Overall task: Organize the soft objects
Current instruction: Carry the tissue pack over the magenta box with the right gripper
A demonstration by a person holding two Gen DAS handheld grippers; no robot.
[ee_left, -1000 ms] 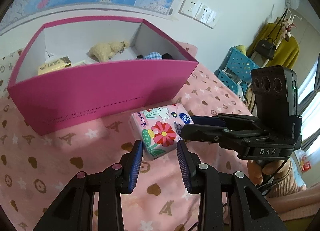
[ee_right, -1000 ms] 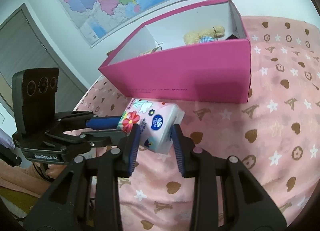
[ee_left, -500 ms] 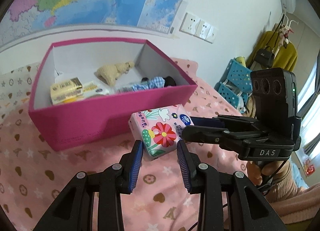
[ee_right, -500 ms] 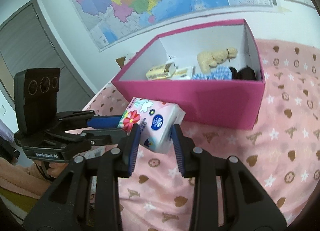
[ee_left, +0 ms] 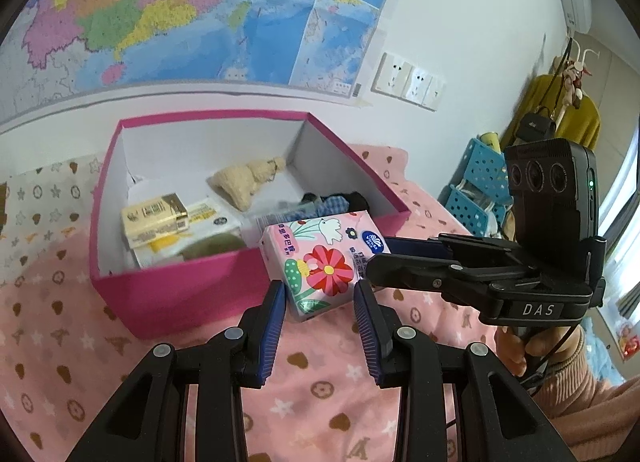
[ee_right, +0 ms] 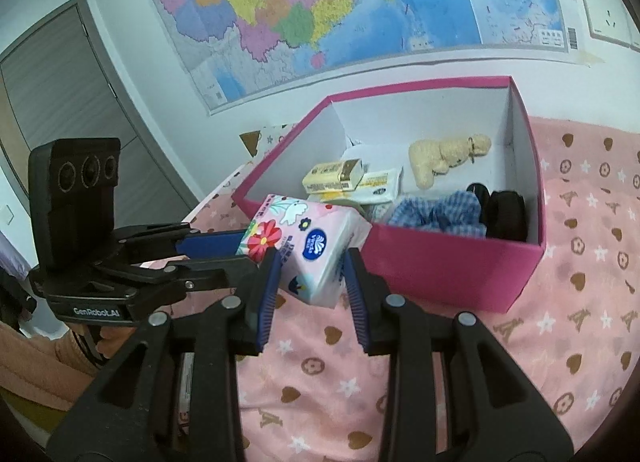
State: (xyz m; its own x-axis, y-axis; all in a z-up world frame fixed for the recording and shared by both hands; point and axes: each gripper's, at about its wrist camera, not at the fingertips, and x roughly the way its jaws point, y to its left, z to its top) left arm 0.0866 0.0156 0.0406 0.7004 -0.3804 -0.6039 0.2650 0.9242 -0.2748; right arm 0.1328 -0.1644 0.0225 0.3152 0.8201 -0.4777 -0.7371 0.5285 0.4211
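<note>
**Tissue pack held in the air short of the box**

The tissue pack (ee_right: 310, 250) hangs above the bedspread (ee_right: 580, 326), just in front of the box (ee_right: 448, 274) near wall and level with its rim. The right gripper (ee_right: 308, 274) is clamped on its lower end, and the soft wrap bulges between the pads. The left gripper (ee_left: 320, 298) sits just under the pack with its jaws spread wider than the pack's corner; whether either pad touches it cannot be told, and it looks open rather than gripping.

Risks from here, as a judgement:

- The pack is soft and held only by one end, so it may sag or pivot in the grip and slide out before it clears the wall
- It is not yet above the opening; a low carry would catch its far end on the rim and shove the light box back
- The two grippers are very close beside the pack, so a sideways move could knock one into the other
- Inside the box, the near side already holds a yellow pack (ee_right: 336, 176), checked cloth (ee_right: 440, 212) and a dark item (ee_right: 504, 214), with a plush toy (ee_right: 444, 156) behind; a drop there would land tilted on top
</note>
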